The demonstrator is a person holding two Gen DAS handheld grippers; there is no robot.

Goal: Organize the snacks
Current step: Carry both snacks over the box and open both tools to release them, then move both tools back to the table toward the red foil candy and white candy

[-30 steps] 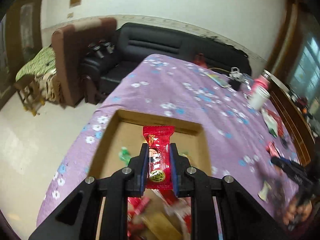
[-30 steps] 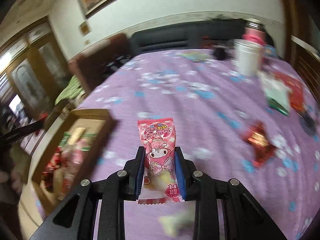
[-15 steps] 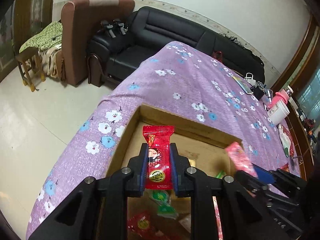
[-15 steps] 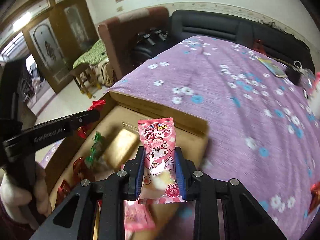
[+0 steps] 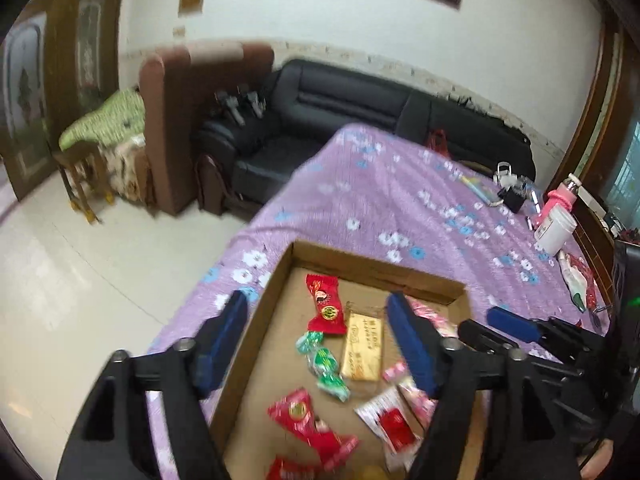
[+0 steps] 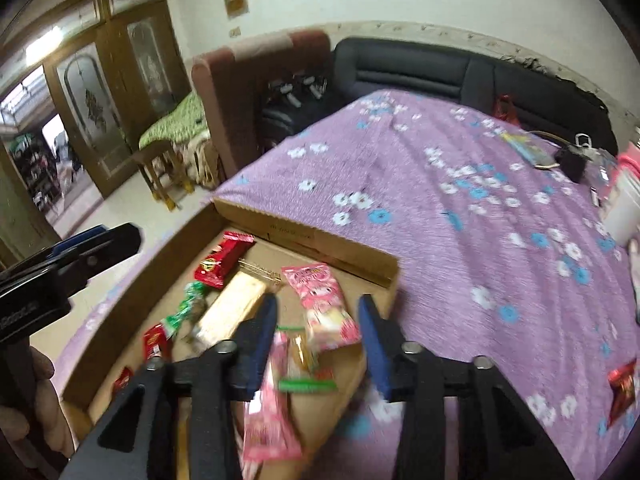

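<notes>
Snacks lying loose in the cardboard box [image 5: 280,292], both claws released.

The left claw [image 5: 316,344] is held spread above the box with nothing gripped; the red candy packet [image 5: 325,305] is seen flat on the box floor near the far wall, beside a gold bar [image 5: 362,346]. The right claw [image 6: 318,344] is likewise spread and unloaded, with the pink packet [image 6: 325,307] lying in the box's right corner on the purple-clothed tabletop [image 6: 460,208].

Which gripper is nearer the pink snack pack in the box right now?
Right. The right gripper hangs open directly over the pink snack pack in the cardboard box; the left gripper is open above the box's other side.
</notes>
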